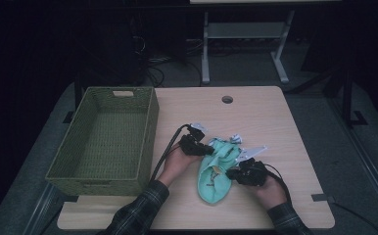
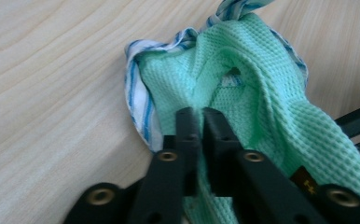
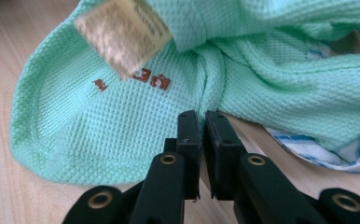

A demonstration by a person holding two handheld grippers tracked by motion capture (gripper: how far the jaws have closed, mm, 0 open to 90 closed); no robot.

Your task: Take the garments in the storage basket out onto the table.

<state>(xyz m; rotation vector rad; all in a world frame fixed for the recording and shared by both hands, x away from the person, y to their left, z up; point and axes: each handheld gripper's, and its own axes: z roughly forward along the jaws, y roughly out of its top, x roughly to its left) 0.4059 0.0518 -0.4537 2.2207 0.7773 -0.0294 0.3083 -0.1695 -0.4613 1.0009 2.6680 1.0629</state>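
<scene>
On the wooden table (image 1: 265,122), my left gripper (image 1: 207,150) and right gripper (image 1: 232,172) pinch opposite sides of a mint-green cloth (image 1: 215,171) with a striped white cloth (image 1: 236,139) beneath it; a green woven basket (image 1: 79,166) sits left.

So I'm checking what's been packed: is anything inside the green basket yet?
No, in the high view the green basket shows bare woven floor, and the mint cloth lies on the table.

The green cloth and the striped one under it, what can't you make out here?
- Striped cloth: left gripper view, mostly covered by the green cloth.
- Label: right gripper view, blurred, unreadable.
- Red stitching: partly behind the label.
- Basket: high view, too dim to judge its floor.
</scene>
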